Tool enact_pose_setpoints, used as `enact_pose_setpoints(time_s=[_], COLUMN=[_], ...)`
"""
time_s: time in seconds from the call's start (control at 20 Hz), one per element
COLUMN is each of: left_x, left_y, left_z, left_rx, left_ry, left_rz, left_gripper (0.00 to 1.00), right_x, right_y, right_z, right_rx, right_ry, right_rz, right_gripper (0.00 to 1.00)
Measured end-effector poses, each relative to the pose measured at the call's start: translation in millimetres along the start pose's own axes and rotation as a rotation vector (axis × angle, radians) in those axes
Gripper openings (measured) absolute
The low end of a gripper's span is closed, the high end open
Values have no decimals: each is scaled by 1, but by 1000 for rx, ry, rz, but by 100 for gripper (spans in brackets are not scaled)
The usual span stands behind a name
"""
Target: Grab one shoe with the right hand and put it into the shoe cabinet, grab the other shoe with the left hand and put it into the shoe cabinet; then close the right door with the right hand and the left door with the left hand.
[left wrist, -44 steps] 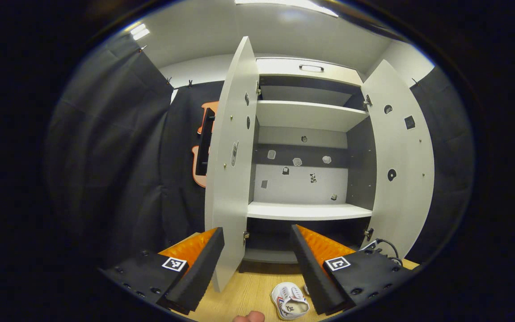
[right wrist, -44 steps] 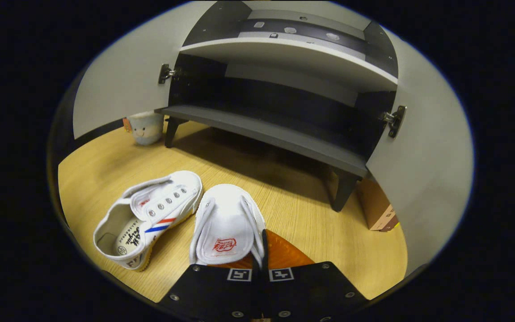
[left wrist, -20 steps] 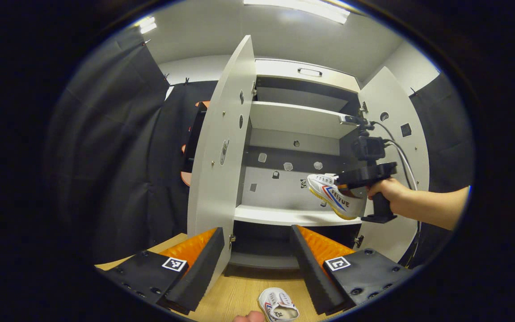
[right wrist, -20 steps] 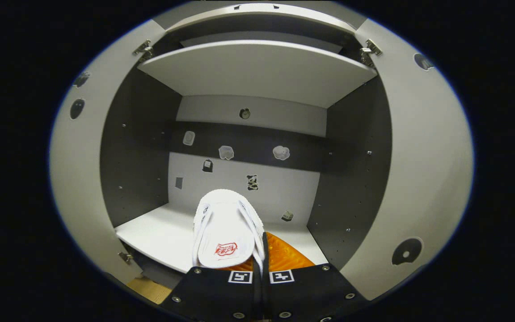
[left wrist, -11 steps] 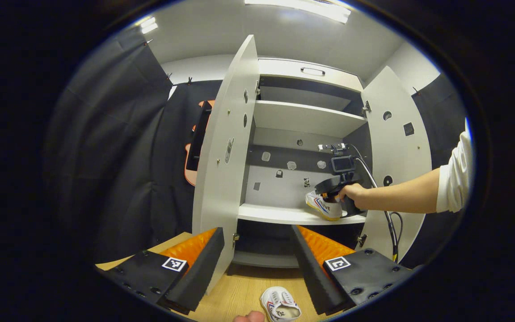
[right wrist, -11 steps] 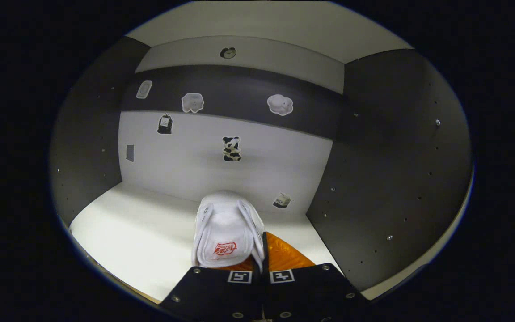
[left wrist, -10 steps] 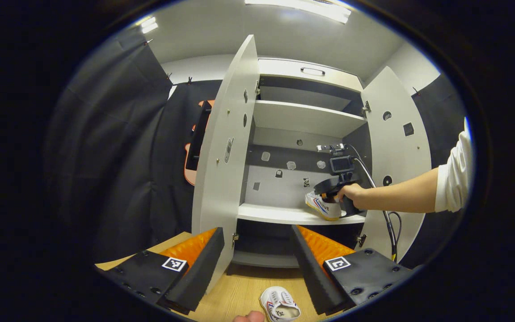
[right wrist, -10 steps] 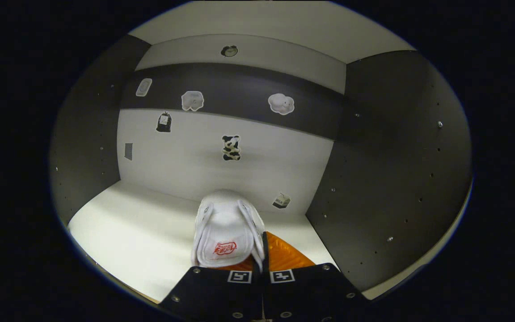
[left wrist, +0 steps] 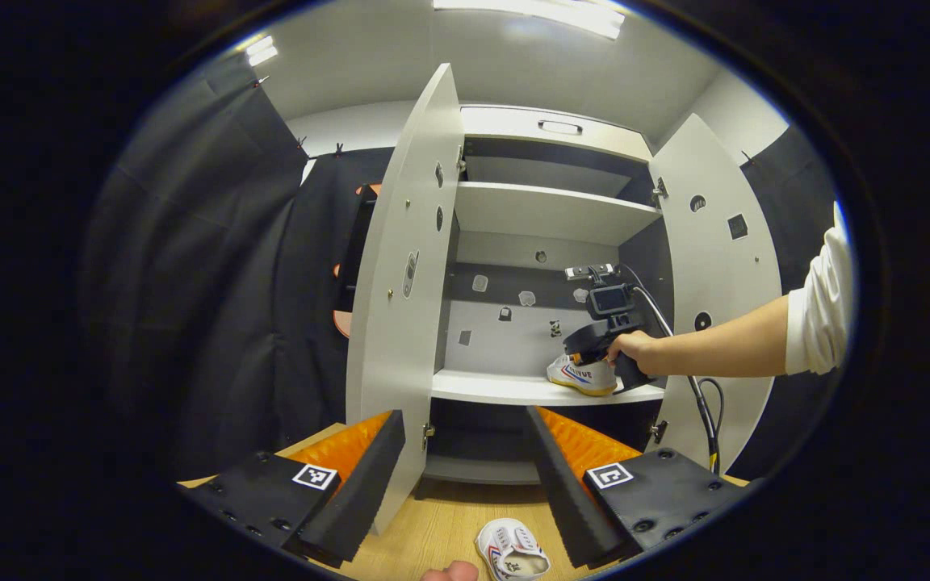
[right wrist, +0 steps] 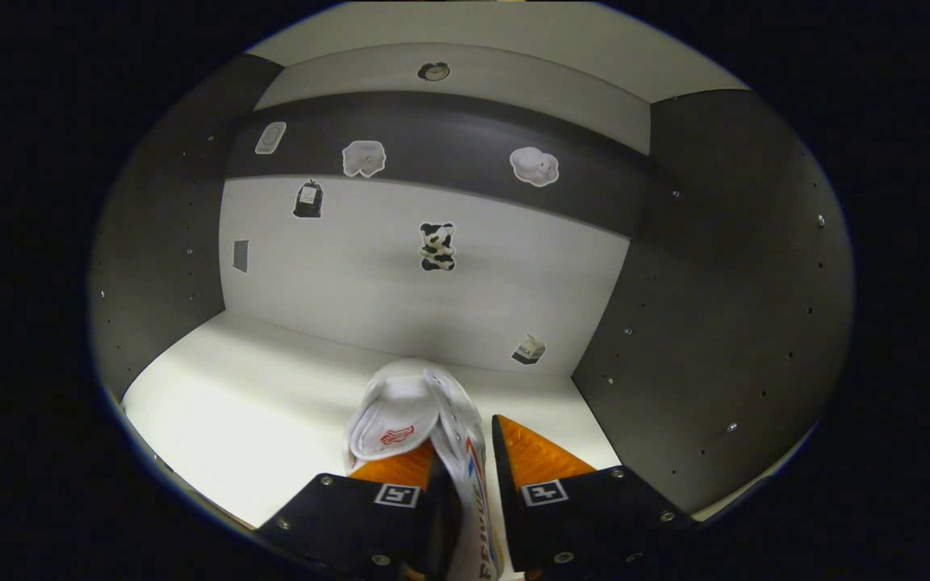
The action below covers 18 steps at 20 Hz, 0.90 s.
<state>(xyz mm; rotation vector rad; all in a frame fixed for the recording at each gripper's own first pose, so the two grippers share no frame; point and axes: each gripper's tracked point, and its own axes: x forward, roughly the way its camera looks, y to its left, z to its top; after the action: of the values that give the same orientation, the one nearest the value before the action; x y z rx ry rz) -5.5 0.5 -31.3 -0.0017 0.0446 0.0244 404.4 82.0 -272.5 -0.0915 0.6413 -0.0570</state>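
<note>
The right gripper point(right wrist: 465, 472) stands slightly parted around a white shoe's point(right wrist: 433, 420) sidewall, resting on the cabinet shelf point(right wrist: 271, 387). The left gripper point(left wrist: 465, 460) hangs spread wide, holding nothing, above the other shoe point(left wrist: 512, 553).

Bare shelf point(right wrist: 255, 395) left of shoe point(right wrist: 416, 411)

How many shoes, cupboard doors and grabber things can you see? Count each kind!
White shoes: 2, one on the cabinet shelf, one on the wooden floor.
Open cabinet doors: 2, the left door and the right door.
Grippers: 2, the left gripper and the right gripper.
Total: 6.
</note>
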Motion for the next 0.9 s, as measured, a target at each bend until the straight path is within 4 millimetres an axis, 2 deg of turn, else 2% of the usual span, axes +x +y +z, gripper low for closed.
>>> enact_pose_setpoints(time_s=[0.05, 0.1, 0.2, 0.25, 0.35, 0.5, 0.65, 0.75, 0.9], left_x=[2, 2, 5, 6, 10, 15, 18, 21, 23], left_y=[-2, -4, -9, -12, -17, -21, -24, -24, -25], left_z=[0, 0, 1, 1, 3, 8, 10, 8, -2], left_rx=[-2, -3, -10, -14, -19, -19, -23, -25, -28], left_ry=[-1, -3, -7, -9, -13, -24, -30, -25, 2], left_rz=[-4, -9, -23, -30, -44, -53, -55, -52, -47], left_gripper=[96, 96, 96, 96, 96, 96, 96, 96, 96], right_x=[-9, -20, -47, -62, -100, -164, -230, -272, -321], right_y=[-5, -9, -13, -11, -8, -5, -13, -24, -34], right_z=[0, 4, 10, 13, 19, 39, 53, 47, 12], right_rx=[-20, -38, -35, -22, 7, 54, 93, 105, 131], right_ry=[-14, -44, -107, -136, -187, -291, -413, -479, -528], right_rz=[2, 5, 23, 46, 90, 158, 197, 204, 205], right_gripper=[45, 51, 70, 83, 91, 94, 94, 94, 94])
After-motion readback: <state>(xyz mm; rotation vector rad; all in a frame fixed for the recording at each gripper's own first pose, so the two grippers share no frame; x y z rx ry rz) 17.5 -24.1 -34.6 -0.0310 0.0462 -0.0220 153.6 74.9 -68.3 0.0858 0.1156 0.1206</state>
